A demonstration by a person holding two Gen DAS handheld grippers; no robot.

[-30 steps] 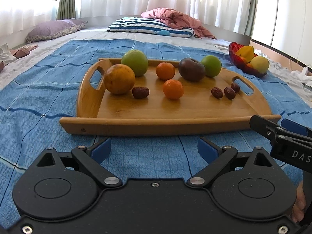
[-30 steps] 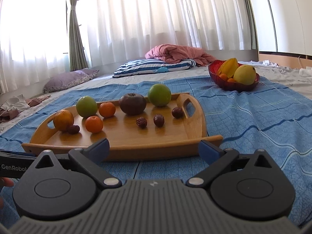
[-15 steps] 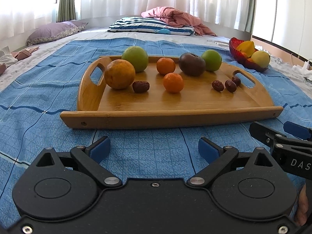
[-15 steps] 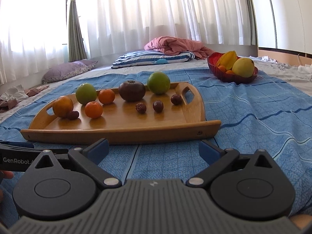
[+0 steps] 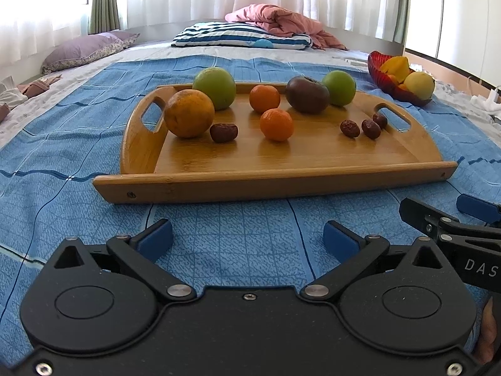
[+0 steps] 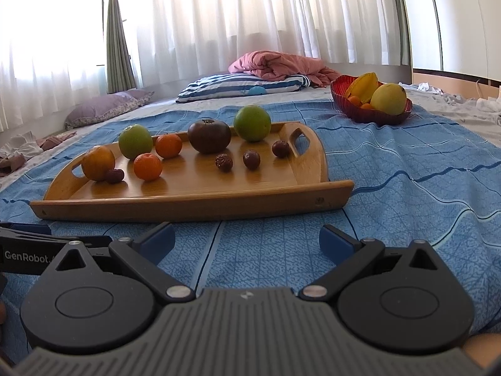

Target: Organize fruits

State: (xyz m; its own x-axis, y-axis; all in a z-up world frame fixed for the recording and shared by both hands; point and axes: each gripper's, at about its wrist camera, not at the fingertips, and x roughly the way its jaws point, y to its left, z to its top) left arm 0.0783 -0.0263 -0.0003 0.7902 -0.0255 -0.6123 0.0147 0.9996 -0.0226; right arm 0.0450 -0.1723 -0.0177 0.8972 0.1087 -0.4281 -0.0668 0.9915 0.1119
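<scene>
A wooden tray (image 5: 281, 181) (image 6: 194, 200) lies on a blue bedcover. On it are a large orange (image 5: 188, 113), two green fruits (image 5: 214, 83) (image 5: 338, 83), two small tangerines (image 5: 264, 98) (image 5: 276, 124), a dark purple fruit (image 5: 307, 94) and several brown dates (image 5: 223, 132) (image 5: 349, 128). A red bowl (image 6: 369, 114) with yellow fruit stands far right. My left gripper (image 5: 247, 238) and right gripper (image 6: 247, 238) are both open and empty, low over the cover in front of the tray.
A striped pillow (image 5: 241, 36), a pink blanket (image 5: 275, 23) and a purple pillow (image 5: 84, 50) lie at the far end under curtains. Clothes (image 5: 18, 94) lie at the left. The right gripper's fingers (image 5: 438, 222) show at the left view's right edge.
Both grippers have pulled back and risen a little from the tray, which now sits farther off. Both stay open. No fruit has moved.
</scene>
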